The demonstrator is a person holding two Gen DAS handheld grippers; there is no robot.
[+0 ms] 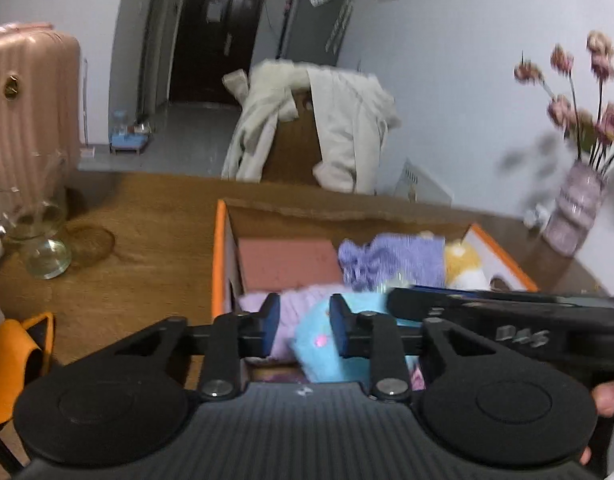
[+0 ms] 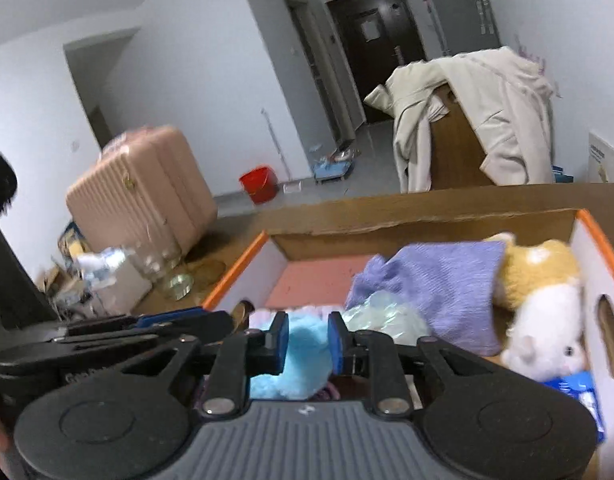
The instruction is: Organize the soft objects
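Observation:
An orange-rimmed cardboard box stands on the wooden table; it also shows in the right wrist view. In it lie a purple towel, a yellow and white plush toy, a pink sponge-like block, a lilac soft piece and a light blue fluffy item. My left gripper and my right gripper both hover over the box's near end with the blue fluffy item between their partly open pads. Whether either grips it is unclear.
A glass vase and a round coaster stand on the table at left. A vase of pink flowers stands at right. Beyond the table are a coat-draped chair, a pink suitcase and a red bucket.

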